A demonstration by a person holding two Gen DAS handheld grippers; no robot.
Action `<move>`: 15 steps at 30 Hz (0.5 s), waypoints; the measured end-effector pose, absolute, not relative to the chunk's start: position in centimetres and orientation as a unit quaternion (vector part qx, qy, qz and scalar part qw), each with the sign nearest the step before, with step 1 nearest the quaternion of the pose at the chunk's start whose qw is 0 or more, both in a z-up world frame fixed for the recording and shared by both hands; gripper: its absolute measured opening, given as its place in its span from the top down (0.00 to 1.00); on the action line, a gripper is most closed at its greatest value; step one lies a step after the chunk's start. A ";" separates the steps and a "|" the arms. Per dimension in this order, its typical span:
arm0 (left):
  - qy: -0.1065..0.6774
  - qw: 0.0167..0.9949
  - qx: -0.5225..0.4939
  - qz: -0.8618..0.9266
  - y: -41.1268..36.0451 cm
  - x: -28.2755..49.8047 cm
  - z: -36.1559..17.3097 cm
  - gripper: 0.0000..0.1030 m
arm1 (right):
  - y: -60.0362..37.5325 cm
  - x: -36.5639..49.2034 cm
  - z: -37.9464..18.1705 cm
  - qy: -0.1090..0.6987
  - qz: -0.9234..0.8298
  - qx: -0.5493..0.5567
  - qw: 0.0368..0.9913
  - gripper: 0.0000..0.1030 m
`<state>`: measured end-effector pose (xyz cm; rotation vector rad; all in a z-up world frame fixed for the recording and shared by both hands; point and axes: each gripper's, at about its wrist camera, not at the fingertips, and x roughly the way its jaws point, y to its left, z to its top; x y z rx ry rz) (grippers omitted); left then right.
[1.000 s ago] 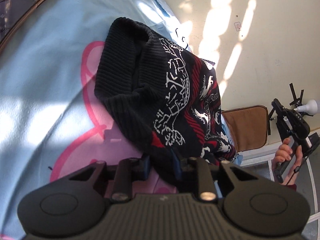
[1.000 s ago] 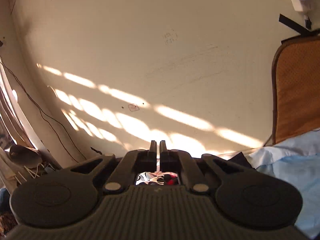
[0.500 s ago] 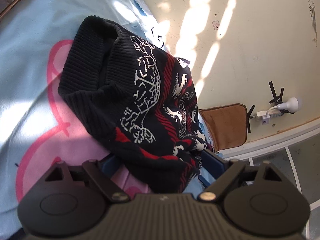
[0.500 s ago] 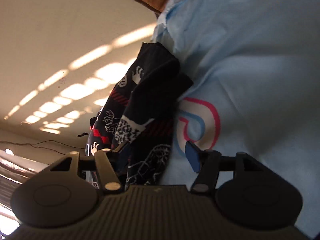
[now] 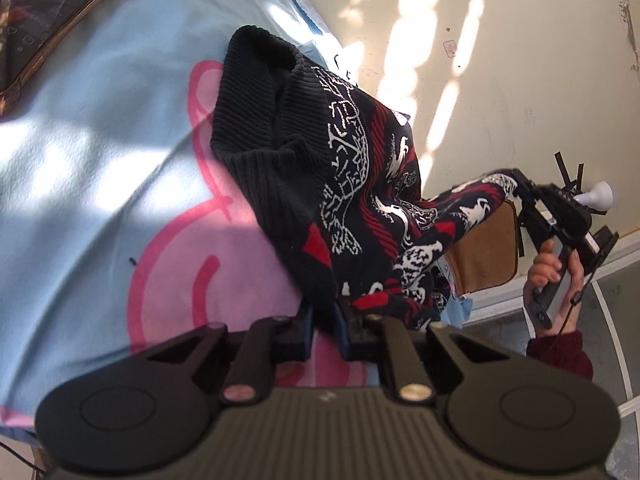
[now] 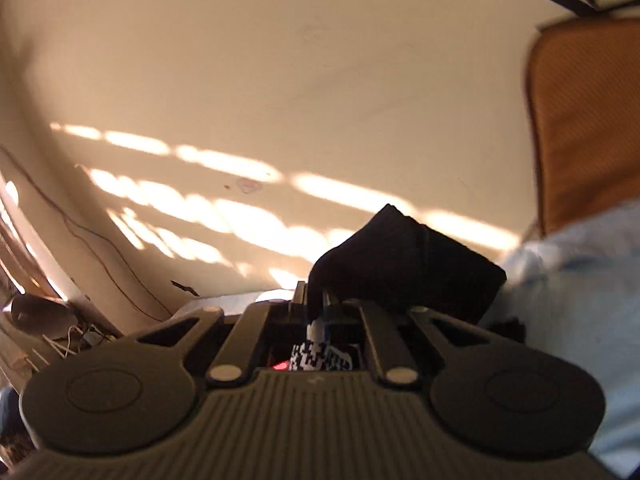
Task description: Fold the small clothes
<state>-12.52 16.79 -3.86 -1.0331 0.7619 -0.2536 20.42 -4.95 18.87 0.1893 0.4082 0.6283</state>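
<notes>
Both jaws just closed on the patterned knit sweater (image 5: 360,184): left gripper (image 5: 325,322) pinching near hem, right gripper (image 6: 316,306) clamping the far edge. Stretched between them off the blue blanket (image 5: 80,168), probably for flattening before folding.

No readable text, brand or number anywhere. Faint marks on wall (image 5: 624,8) at 1 o'clock in left wrist view: too small to read. Dark panel (image 5: 36,12) at 10 o'clock carries small pale marks, blurred, illegible. Sweater (image 5: 348,184) shows white knitted figures, pattern only, no letters. Right wrist view: faint scribble on wall at 11 o'clock, unreadable.
</notes>
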 end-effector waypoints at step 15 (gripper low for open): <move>0.329 0.801 -0.486 -0.115 19.0 -12.1 -2.4 0.48 | -15.8 22.7 11.1 0.308 0.126 0.093 0.938 0.50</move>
